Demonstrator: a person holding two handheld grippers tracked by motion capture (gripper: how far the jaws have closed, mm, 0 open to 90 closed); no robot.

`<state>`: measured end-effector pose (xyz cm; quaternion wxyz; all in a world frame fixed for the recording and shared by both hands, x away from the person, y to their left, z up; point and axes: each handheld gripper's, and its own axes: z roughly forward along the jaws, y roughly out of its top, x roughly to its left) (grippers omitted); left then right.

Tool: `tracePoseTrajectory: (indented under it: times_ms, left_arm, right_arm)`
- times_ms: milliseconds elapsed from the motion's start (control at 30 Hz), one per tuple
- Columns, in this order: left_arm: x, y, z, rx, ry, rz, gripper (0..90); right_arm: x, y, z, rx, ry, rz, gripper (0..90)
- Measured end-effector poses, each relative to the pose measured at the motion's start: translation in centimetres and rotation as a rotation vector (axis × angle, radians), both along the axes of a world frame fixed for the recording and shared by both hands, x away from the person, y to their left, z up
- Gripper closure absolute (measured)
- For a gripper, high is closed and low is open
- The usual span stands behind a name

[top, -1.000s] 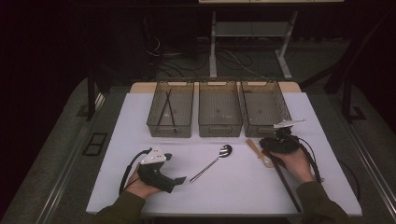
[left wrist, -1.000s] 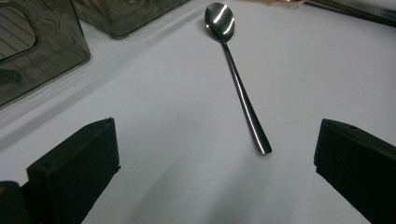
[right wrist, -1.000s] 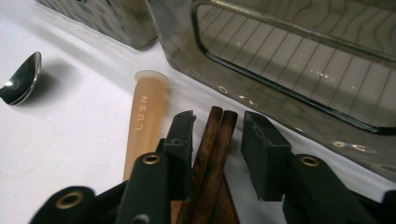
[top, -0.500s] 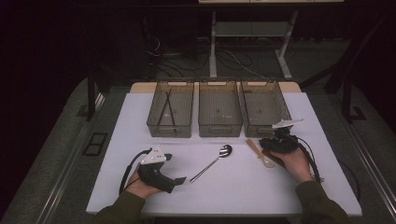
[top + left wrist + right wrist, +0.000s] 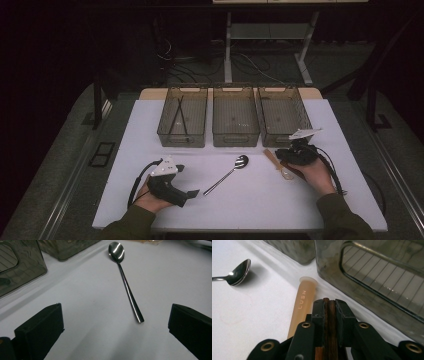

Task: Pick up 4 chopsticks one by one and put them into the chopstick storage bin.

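While closing, right hand-held gripper (image 5: 329,305) now clamps wooden stick (image 5: 329,322) | plastic spoon (image 5: 301,306) beside | lift next | left hand-held gripper (image 5: 112,325) apart.

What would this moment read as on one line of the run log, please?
right tongs: shut on wooden stick | left tongs: open, facing spoon | silicone handle: on table

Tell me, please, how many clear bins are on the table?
3, in a row at the table's far edge: left bin, middle bin, right bin.
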<state>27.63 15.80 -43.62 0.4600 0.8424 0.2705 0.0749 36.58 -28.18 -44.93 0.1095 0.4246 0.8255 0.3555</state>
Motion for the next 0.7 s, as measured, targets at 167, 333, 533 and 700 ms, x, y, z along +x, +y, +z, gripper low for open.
tracePoseTrajectory:
  times_ms: [167,333,533,700]
  left_arm:
    - [-0.02,0.0,0.02,0.0,-0.001,-0.002,0.0]
    - [0.0,-0.01,0.01,0.0,0.0,-0.002,0.0]
    - [-0.01,0.01,0.02,-0.002,0.0,-0.002,0.0]
    - [-0.02,0.02,0.06,-0.002,0.0,-0.002,0.0]
  right_arm:
    - [-0.05,-0.06,0.01,0.002,-0.003,-0.012,71.2]
    - [-0.07,-0.05,0.0,0.008,0.004,-0.017,65.0]
    - [-0.15,-0.18,0.16,0.017,0.005,-0.026,60.6]
    - [-0.35,-0.38,0.65,0.041,0.002,-0.037,56.4]
